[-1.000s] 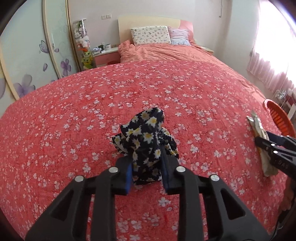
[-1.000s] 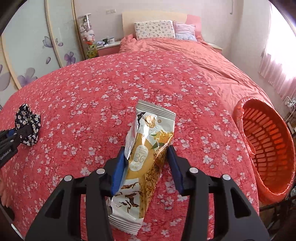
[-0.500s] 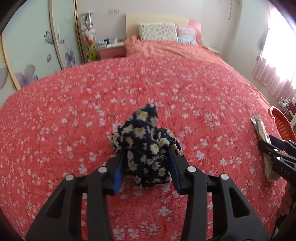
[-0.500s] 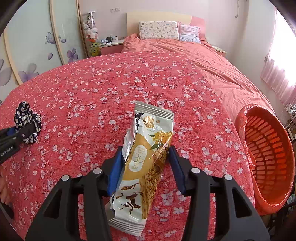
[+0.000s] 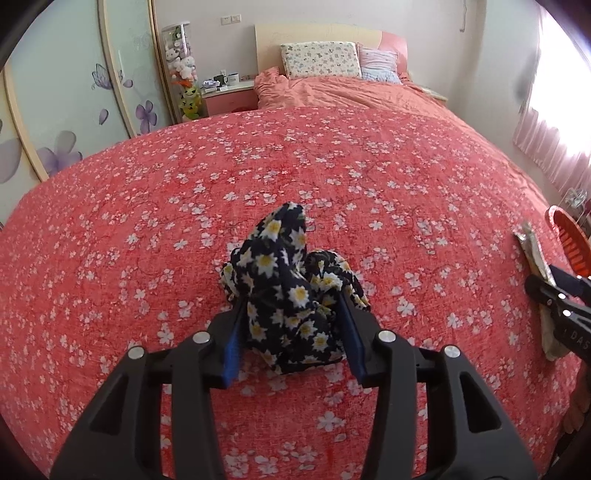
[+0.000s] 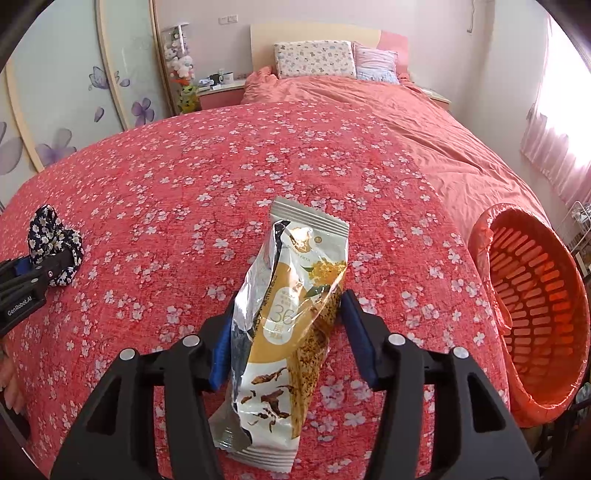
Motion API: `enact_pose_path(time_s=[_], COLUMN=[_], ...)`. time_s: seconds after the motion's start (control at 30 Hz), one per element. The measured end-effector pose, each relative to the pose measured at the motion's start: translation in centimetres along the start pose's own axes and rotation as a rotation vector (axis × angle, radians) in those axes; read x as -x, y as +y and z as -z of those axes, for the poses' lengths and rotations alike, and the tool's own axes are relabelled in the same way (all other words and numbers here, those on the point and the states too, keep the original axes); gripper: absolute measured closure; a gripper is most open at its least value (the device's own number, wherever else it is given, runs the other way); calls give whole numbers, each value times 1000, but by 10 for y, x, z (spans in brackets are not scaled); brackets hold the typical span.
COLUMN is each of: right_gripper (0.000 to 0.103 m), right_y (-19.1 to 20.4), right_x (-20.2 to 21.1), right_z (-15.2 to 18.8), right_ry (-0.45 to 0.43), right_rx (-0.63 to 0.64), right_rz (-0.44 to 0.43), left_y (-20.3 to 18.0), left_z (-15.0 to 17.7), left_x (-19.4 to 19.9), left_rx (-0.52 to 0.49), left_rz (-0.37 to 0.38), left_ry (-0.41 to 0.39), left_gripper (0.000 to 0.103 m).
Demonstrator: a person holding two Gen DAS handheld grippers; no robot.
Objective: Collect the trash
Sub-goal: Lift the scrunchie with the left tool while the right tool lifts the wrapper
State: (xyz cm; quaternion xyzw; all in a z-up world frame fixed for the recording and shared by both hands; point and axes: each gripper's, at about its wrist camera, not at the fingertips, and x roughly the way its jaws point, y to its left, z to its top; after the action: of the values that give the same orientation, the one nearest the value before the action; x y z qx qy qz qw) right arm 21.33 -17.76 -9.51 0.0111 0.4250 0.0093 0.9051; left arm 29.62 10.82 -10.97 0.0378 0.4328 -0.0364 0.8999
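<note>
Both jaws have just been opening, the left gripper (image 5: pixel 291 332) now slack around the daisy cloth (image 5: pixel 291 288), the right gripper (image 6: pixel 288 332) parted beside the wrapper (image 6: pixel 284 325), both items on the red floral bedspread (image 6: pixel 221 166), orange basket (image 6: pixel 532 314) off its right edge, pillows (image 6: pixel 314 59) and headboard (image 6: pixel 314 33) beyond.

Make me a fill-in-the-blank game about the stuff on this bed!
1. The snack wrapper lies between the jaws of the ___ gripper.
2. The dark cloth between the left gripper's jaws is printed with ___.
3. The basket beside the bed is coloured ___.

Missing words: right; daisies; orange
</note>
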Motion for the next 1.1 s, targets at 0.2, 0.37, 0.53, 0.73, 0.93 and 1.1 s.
enact_pose_path(time_s=[0.2,0.37,0.53,0.73,0.93,1.1], right_gripper=[49,47,44,43,64,81], right_y=[-1,-2,-6,-6,-3,-4], right_x=[0,-1,-1,-1,6,19], right_z=[0,1,1,1,8,13], right_ry=[0,1,3,4,-3,-25], right_rx=[-1,-7,-14,-13,4,-15], right_rz=[1,1,1,5,-3,-19], left_y=[-2,-2,-2,-2,-3,-6], left_z=[0,1,1,1,4,9], left_x=[1,1,1,1,7,22], left_rx=[13,13,13,10,-7,-26], left_rz=[9,7,7,4,3,-36], left_ry=[0,0,0,0,-28,-75], left_gripper=[56,56,55,55,83,87])
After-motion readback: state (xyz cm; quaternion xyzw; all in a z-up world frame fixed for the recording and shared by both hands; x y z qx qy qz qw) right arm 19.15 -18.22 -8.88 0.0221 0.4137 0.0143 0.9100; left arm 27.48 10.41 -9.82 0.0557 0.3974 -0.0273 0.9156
